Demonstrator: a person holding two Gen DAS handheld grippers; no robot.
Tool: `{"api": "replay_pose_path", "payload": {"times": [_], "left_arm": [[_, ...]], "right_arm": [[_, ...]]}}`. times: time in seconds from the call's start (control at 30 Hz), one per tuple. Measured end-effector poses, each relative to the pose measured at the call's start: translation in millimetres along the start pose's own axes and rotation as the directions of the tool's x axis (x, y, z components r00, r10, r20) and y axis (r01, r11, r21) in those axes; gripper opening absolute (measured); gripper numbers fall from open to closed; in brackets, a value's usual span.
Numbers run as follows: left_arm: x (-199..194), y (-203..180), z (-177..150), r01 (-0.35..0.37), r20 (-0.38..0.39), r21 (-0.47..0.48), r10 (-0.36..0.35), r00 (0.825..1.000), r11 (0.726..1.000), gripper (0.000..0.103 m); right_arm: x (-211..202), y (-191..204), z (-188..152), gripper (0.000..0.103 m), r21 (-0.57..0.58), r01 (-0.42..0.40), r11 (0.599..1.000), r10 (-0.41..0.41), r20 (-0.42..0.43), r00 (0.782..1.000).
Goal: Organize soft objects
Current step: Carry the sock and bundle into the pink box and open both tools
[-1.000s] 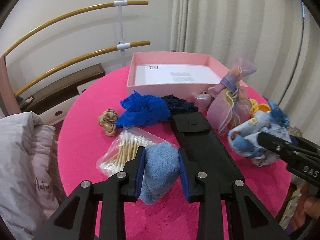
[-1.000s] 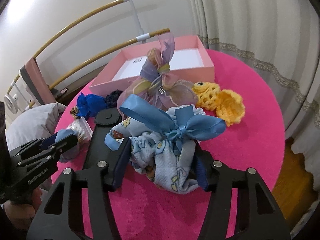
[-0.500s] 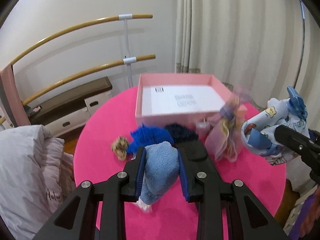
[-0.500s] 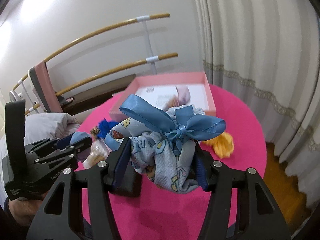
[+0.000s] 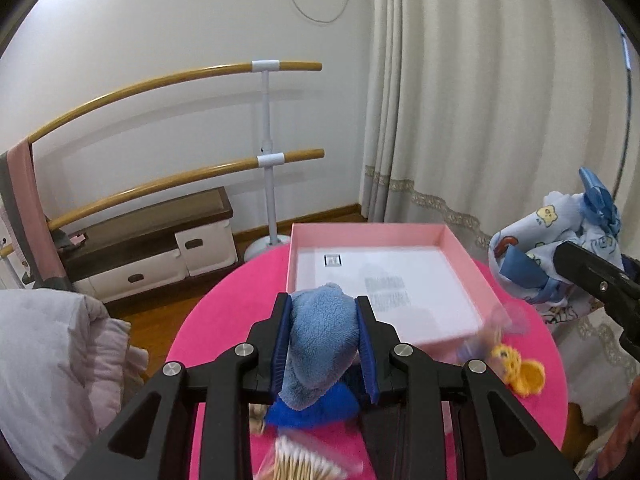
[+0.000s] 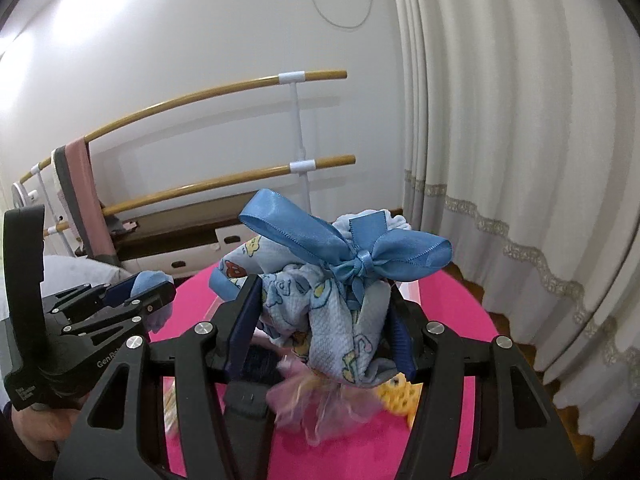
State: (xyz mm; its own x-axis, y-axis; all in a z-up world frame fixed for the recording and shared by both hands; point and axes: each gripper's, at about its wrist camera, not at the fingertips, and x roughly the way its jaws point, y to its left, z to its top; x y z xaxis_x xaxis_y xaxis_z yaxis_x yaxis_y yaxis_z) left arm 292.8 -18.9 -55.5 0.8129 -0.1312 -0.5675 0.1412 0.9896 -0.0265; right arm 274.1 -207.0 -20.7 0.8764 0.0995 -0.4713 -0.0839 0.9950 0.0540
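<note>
The cotton swab bag point(image 5: 304, 458) is blurred and cut off at the bottom edge.

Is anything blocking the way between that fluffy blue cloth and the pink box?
Nothing visible does. The blue fleece cloth, clamped in the left hand-held gripper, is lifted in front of the open pink box, whose white floor looks bare.

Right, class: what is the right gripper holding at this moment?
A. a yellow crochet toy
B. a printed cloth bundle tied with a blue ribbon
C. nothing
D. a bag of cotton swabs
B: the right gripper has its jaws closed on the printed cloth bundle, whose blue ribbon sits on top.
</note>
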Motion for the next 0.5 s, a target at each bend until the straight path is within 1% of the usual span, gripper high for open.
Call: {"api": "replay_pose_path", "payload": {"times": [0.13,0.3,0.5], "left_arm": [[19,-4,16,-0.003,0.003,0.003,0.003,1.000,1.000,0.028],[57,-5,36,0.007,-0.019,-0.005,-0.007,1.000,1.000,0.028],[109,-10,61,0.013,-0.056,-0.011,-0.014,0.998,1.000,0.028]], "right_arm": [[20,-9,12,0.055,0.004,0.009,1.000,-0.009,-0.010,1.000],[49,-23,24,0.055,0.009,0.020,1.000,-0.020,-0.042,0.999],[90,-34,31,0.055,0.013,0.015,1.000,-0.014,-0.108,0.994]]}}
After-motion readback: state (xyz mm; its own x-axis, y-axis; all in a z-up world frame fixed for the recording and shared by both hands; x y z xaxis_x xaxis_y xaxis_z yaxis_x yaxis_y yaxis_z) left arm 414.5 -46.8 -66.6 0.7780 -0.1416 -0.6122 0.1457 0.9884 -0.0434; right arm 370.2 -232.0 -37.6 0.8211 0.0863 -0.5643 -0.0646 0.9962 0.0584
